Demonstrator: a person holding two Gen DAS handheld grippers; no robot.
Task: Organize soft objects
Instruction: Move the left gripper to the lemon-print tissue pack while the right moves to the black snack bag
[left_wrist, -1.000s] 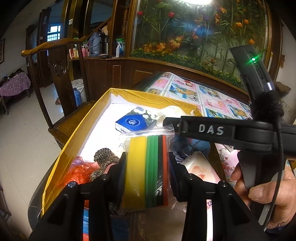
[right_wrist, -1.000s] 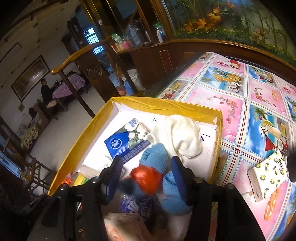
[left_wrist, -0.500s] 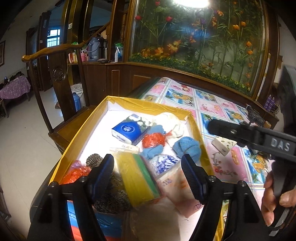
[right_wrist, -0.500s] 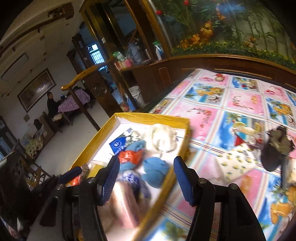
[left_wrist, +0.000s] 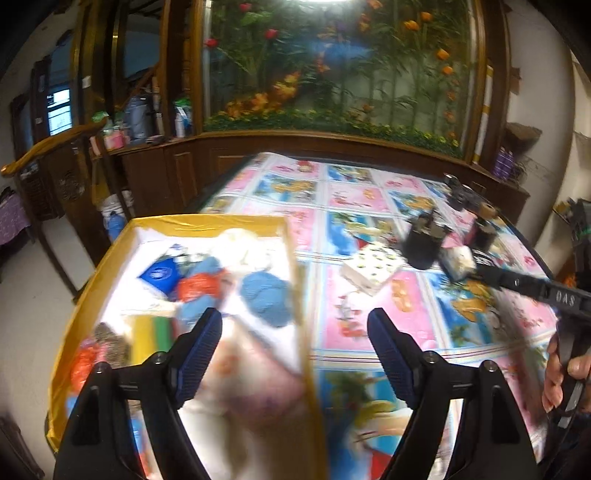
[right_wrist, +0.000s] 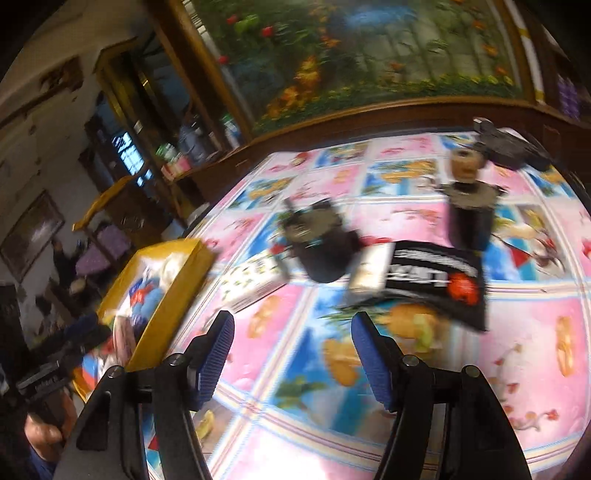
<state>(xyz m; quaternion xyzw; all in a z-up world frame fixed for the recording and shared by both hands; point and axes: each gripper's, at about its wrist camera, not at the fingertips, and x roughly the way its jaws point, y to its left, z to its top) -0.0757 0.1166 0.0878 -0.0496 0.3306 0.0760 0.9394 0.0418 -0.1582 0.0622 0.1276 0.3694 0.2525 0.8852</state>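
Left claw (left_wrist: 295, 328): jaws spread wide and empty at lower centre of the left view; a second earlier they were clamped on a packet of coloured cloths (left_wrist: 153, 332), which now lay in the box (left_wrist: 207, 221) at lower left.
Right claw (right_wrist: 291, 336): jaws apart, nothing between them; a second earlier they were around an orange bundle (left_wrist: 197, 288), now resting among the blue knits in the box.
Aim: both views had swung from the box toward the table (right_wrist: 517, 332), motion-blurred.
Remaining items: a patterned tissue pack (right_wrist: 251, 280) and a black pouch (right_wrist: 436, 280) lay mid-frame on the table, well outside the box.
Meaning: two drops looked complete; the next pickup probably came from the table.
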